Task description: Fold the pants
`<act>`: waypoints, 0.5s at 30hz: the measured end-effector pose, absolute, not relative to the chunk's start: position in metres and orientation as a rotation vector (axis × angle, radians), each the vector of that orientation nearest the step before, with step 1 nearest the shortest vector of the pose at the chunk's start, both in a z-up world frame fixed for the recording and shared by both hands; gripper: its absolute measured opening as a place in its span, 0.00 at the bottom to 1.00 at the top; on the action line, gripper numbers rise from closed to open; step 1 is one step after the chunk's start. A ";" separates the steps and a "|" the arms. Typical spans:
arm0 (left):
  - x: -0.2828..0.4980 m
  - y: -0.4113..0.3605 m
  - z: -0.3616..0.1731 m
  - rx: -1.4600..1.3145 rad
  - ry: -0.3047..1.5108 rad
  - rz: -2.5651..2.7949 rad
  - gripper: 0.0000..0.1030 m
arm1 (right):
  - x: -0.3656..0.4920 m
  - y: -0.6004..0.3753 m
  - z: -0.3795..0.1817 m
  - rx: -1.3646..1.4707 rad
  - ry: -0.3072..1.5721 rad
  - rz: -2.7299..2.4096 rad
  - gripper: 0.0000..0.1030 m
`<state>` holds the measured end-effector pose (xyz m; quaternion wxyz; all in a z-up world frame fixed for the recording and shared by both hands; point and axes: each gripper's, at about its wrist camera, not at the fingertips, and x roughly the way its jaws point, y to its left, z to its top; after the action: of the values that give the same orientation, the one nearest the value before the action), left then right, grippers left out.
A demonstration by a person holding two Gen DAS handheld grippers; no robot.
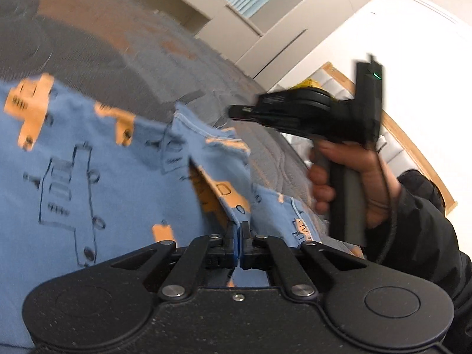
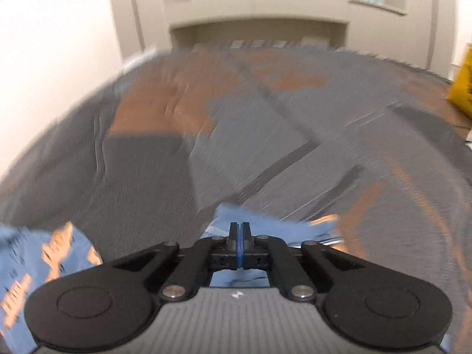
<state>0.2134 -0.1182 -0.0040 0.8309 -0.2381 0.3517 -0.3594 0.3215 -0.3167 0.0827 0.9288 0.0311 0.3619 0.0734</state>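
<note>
Left wrist: pants (image 1: 103, 153) on grey-orange bedspread (image 1: 124, 47); white wall (image 1: 413, 44) behind.

Left gripper (image 1: 239, 227) jaws pinched on blue pants (image 1: 88, 159); right gripper (image 1: 236, 111) above grey bedspread (image 1: 118, 59).

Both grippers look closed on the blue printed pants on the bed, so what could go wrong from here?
1. The left gripper pinches only a thin edge of the light blue cotton pants with orange prints, so the cloth may slip out when lifted.
2. The fabric near the right gripper is bunched, so a crooked fold may result.
3. The right-wrist view is blurred; fast motion could drag the pants across the grey quilted bedspread.
</note>
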 end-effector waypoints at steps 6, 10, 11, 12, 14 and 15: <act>0.203 -0.128 0.002 -0.401 0.722 -0.773 0.00 | 0.287 -0.356 0.110 0.069 0.744 0.195 0.09; 0.207 -0.121 -0.013 -0.483 0.762 -0.747 0.00 | 0.302 -0.338 0.096 0.034 0.825 0.229 0.50; 0.204 -0.119 -0.016 -0.487 0.762 -0.739 0.00 | 0.307 -0.330 0.091 0.024 0.836 0.240 0.50; 0.204 -0.118 -0.017 -0.489 0.759 -0.729 0.00 | 0.314 -0.321 0.086 0.027 0.850 0.250 0.50; 0.203 -0.116 -0.018 -0.493 0.755 -0.721 0.00 | 0.328 -0.304 0.077 0.029 0.879 0.267 0.50; 0.203 -0.115 -0.018 -0.493 0.752 -0.718 0.00 | 0.334 -0.296 0.072 0.026 0.889 0.270 0.50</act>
<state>0.2027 -0.1148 -0.0181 0.8390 -0.2330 0.3556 -0.3395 0.3339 -0.2957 0.0717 0.8940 0.0127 0.4286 0.1301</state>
